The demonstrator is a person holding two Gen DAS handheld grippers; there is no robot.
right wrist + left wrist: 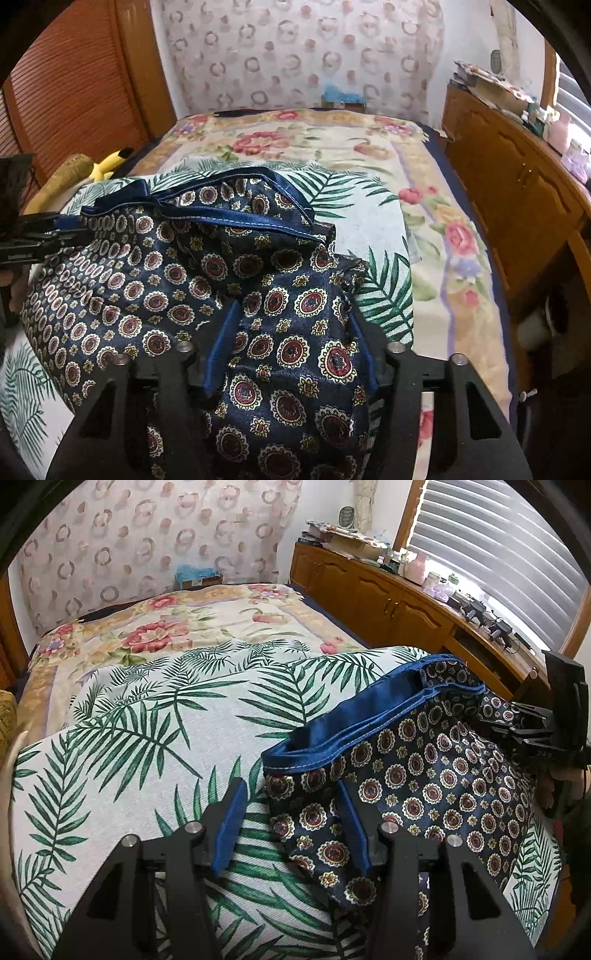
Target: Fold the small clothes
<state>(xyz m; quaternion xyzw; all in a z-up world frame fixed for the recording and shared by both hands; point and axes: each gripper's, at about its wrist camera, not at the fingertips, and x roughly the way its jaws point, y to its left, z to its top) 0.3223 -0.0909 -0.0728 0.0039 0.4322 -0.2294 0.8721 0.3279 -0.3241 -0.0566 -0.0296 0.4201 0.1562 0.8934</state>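
Palm-leaf print cloth (155,716) covers the near end of the bed, over a floral blanket (207,624) that runs to the ring-patterned curtain (147,535) behind. On the palm cloth lie dark blue medallion-print shorts (424,775), waistband away from the cameras. Left gripper (291,812): jaws spread, straddling the shorts' left edge, no pinch visible. Right gripper (291,325): jaws part-open with bunched fabric between; whether pinching, cannot tell. A wooden cabinet (388,602) flanks the bed under window blinds (498,554).
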